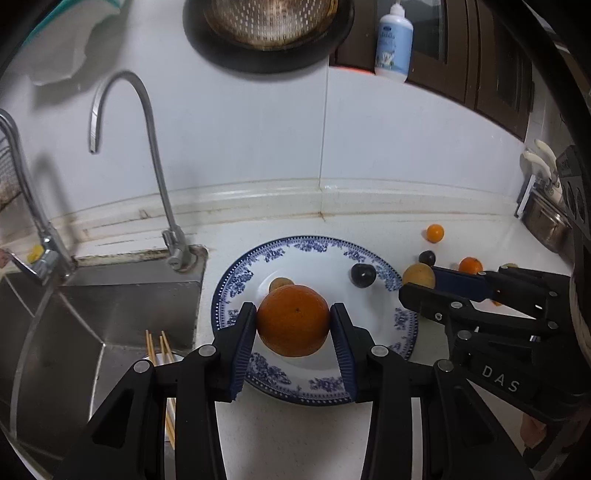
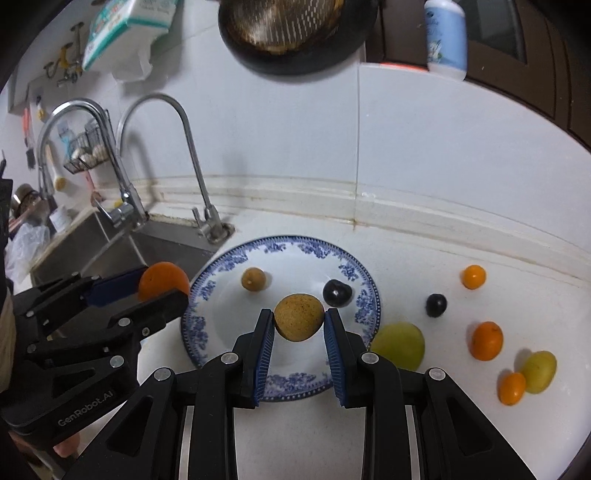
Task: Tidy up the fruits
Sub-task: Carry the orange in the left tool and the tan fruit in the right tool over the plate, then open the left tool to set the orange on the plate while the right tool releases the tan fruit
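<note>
Fruit is gripped on both sides: the left claw (image 1: 293, 325) clamps a large orange (image 1: 293, 320) above the blue-patterned plate (image 1: 369, 254), while the right claw (image 2: 299, 326) clamps a speckled tan fruit (image 2: 298, 316) over that plate's middle, on the white bench (image 2: 424, 258).

In the left wrist view the orange (image 1: 293, 320) hides most of a small tan fruit (image 1: 280, 284) behind it on the plate (image 1: 236, 280). The right gripper (image 1: 421, 286) covers part of a tan fruit and an orange beyond it. The colander (image 1: 269, 22) and bottle (image 2: 445, 38) are cut off by the top edge. The chopsticks (image 1: 162, 347) run under a finger (image 1: 236, 354).
</note>
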Tool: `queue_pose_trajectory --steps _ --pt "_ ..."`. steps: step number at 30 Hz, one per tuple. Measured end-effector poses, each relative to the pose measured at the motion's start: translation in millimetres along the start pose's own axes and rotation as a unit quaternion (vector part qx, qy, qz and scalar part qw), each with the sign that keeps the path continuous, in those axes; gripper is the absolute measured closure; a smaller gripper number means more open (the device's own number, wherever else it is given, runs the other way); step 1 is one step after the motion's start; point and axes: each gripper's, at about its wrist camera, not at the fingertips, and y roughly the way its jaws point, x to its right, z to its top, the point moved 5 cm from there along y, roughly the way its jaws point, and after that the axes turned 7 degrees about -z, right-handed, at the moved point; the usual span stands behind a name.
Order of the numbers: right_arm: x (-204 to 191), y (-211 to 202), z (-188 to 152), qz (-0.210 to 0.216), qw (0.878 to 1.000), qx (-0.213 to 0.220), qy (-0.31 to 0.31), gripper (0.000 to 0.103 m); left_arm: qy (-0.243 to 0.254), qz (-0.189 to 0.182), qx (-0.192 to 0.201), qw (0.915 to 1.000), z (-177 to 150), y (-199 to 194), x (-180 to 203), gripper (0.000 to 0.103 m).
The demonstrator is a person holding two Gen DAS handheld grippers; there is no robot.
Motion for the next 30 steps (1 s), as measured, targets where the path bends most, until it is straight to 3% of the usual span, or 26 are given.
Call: queue_pose_trajectory --steps 13,23,26,30 --pt "-4 60 -3 -0.013 0.999 -0.045 -0.015 0.074 0.009 -0.015 -0.056 0.9982 -15 53 -18 0.063" --pt "-3 70 -6 -0.01 0.998 -0.053 -0.015 0.073 0.013 -0.016 -0.064 0.9977 -15 60 -21 0.062" --pt "0 62 -4 -0.011 0.999 -0.038 -0.009 0.058 0.011 -0.011 -0.06 0.9981 -14 54 -21 0.057" --pt "3 48 -1 -0.013 1.0 -0.024 -0.003 0.058 0.009 -0.011 -0.043 0.999 -8 36 -17 0.055"
